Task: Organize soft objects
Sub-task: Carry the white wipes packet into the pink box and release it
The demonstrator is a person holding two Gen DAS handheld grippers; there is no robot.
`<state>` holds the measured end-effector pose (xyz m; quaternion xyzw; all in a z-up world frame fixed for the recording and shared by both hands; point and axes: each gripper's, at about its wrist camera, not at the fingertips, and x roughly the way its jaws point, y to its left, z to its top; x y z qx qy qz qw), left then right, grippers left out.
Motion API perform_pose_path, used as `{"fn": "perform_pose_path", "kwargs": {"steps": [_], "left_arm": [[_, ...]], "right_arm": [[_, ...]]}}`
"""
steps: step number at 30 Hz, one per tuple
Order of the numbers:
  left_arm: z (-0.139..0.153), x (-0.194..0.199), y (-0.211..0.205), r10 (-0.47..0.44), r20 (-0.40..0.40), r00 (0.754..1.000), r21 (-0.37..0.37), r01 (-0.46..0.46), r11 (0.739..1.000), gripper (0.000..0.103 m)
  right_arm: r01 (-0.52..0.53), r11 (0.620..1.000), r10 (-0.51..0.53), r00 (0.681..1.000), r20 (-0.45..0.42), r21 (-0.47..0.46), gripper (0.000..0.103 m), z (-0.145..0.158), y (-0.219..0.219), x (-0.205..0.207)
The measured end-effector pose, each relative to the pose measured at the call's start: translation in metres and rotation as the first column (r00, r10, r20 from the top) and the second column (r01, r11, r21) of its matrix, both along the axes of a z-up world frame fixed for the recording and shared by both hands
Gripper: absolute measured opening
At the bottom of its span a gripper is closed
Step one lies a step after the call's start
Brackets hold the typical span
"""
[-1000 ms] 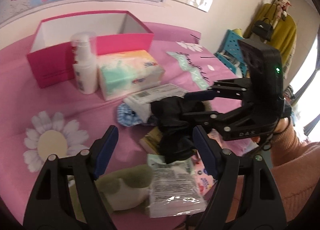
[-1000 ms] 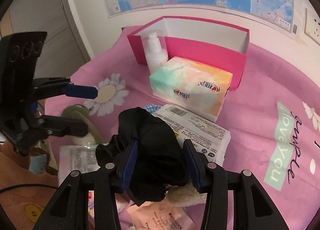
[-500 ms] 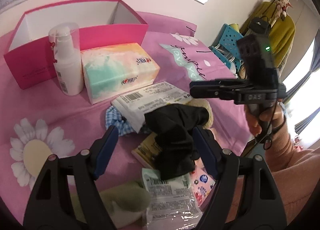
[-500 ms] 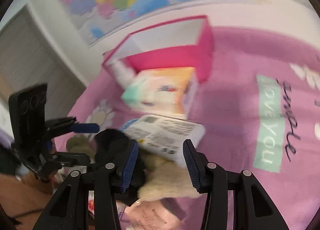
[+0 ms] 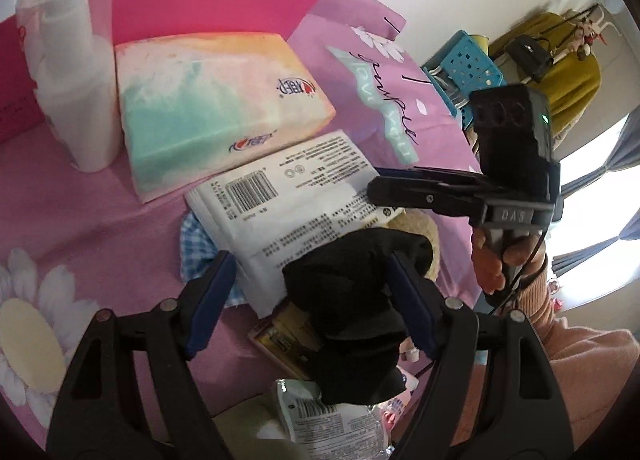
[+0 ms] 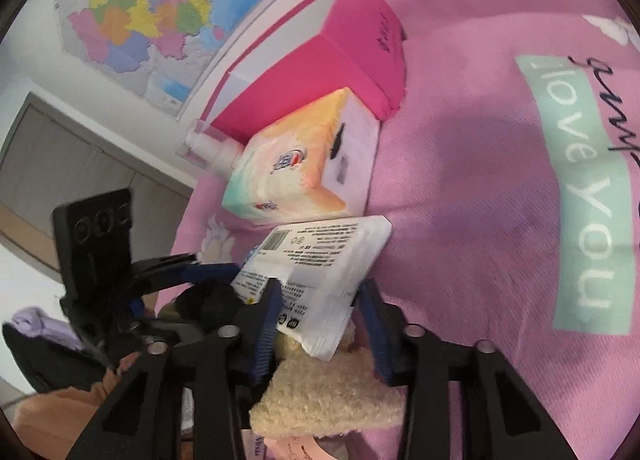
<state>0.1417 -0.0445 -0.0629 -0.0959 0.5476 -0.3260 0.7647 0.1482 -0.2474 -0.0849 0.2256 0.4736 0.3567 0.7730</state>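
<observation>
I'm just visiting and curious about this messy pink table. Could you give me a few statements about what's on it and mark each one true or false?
1. The pink box stands behind the pastel tissue pack. True.
2. The white bottle lies flat on its side. False: it stands upright beside the tissue pack.
3. A black cloth lies between the left gripper's fingers. True.
4. The white printed packet sits inside the pink box. False: it lies on the tablecloth, with the closing right gripper around its corner.

The cloth (image 5: 100, 200) was pink, printed with white daisies and a mint band. The box (image 6: 340, 72) was hot pink, the tissue pack (image 5: 208, 100) peach fading to teal, the crumpled garment (image 5: 352, 300) black, and the fabric (image 5: 192, 244) under the white packet (image 5: 304, 204) blue-checked.
</observation>
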Motion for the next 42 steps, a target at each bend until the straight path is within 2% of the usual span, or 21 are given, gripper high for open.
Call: {"fn": "perform_pose_path", "kwargs": {"steps": [6, 9, 11, 14, 17, 23, 26, 29, 35, 38, 42], "left_arm": [[-0.002, -0.001, -0.004, -0.008, -0.002, 1.000, -0.004, 0.008, 1.000, 0.078], [0.004, -0.002, -0.002, 0.018, 0.033, 0.999, 0.002, -0.018, 1.000, 0.078], [0.008, -0.004, 0.002, 0.032, 0.066, 0.997, 0.016, -0.033, 0.999, 0.078], [0.007, 0.000, 0.008, 0.043, 0.057, 0.997, 0.008, -0.043, 0.999, 0.078], [0.001, 0.008, 0.005, 0.031, 0.023, 0.999, 0.006, -0.031, 1.000, 0.078], [-0.003, 0.016, -0.012, -0.025, 0.001, 1.000, 0.038, 0.025, 0.999, 0.078], [-0.008, 0.020, -0.018, -0.039, -0.028, 0.999, 0.063, 0.041, 0.997, 0.079], [-0.007, 0.020, -0.017, -0.034, -0.028, 0.999, 0.047, 0.035, 0.998, 0.078], [0.017, 0.002, -0.006, 0.015, 0.068, 0.998, 0.022, -0.017, 1.000, 0.078], [0.040, -0.005, 0.000, 0.027, 0.134, 0.991, 0.009, -0.029, 1.000, 0.078], [0.073, -0.005, 0.005, 0.043, 0.228, 0.973, 0.030, -0.051, 0.998, 0.078]], "right_arm": [[0.011, 0.998, -0.002, 0.991, 0.137, -0.065, 0.025, 0.021, 0.009, -0.015], [0.008, 0.996, 0.013, 0.974, 0.225, -0.092, 0.020, 0.035, 0.015, -0.025], [0.000, 0.996, 0.023, 0.967, 0.255, -0.091, 0.018, 0.041, 0.016, -0.031], [0.002, 0.997, 0.019, 0.955, 0.296, -0.073, 0.016, 0.046, 0.010, -0.034], [0.011, 0.999, 0.005, 0.955, 0.295, -0.052, 0.016, 0.046, 0.007, -0.031], [0.030, 0.999, -0.020, 0.960, 0.278, -0.033, 0.016, 0.037, -0.001, -0.026], [0.038, 0.999, -0.029, 0.969, 0.245, -0.029, 0.018, 0.030, -0.003, -0.022], [0.035, 0.999, -0.027, 0.976, 0.215, -0.037, 0.020, 0.025, -0.002, -0.016], [0.016, 0.999, -0.007, 0.963, 0.270, -0.031, 0.019, 0.042, 0.003, -0.025], [0.014, 1.000, -0.010, 0.953, 0.304, -0.011, 0.019, 0.060, 0.002, -0.028], [0.018, 0.999, -0.028, 0.942, 0.335, 0.032, 0.020, 0.080, 0.000, -0.023]]}}
